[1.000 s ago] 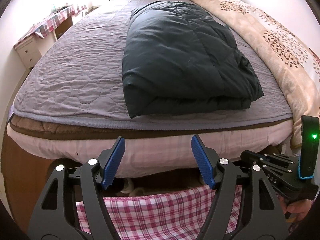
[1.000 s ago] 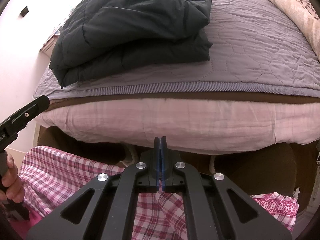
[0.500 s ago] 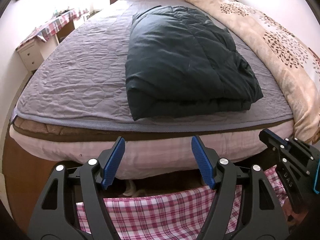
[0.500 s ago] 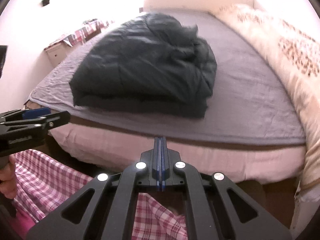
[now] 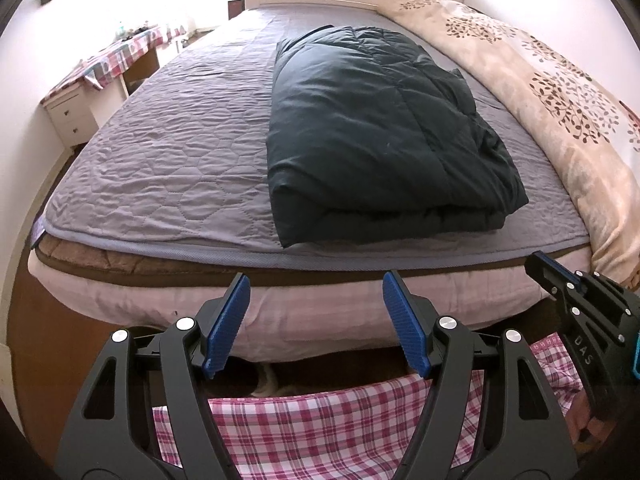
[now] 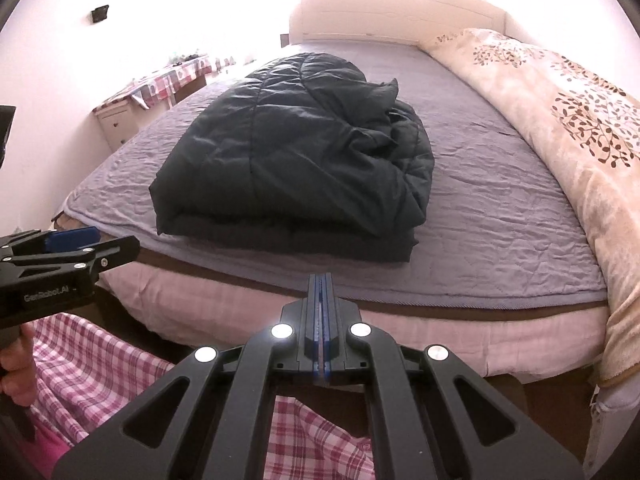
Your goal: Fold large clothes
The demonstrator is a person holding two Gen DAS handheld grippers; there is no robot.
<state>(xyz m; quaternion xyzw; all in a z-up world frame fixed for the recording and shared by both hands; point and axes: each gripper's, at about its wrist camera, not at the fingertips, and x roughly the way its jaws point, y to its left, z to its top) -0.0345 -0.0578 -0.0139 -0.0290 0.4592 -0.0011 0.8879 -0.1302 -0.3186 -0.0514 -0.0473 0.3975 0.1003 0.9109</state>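
Lying folded at frame centre on the grey quilted bedspread [image 5: 168, 152], the dark puffy quilted jacket [image 5: 380, 136] runs lengthwise toward the headboard, layered fold edge nearest. Left gripper [image 5: 316, 324] spread, empty; right gripper [image 6: 320, 332] pressed together, empty.

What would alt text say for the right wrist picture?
A dark padded coat lies folded on a grey bed cover. The right tool, shut and empty, points at it from the bed's foot.
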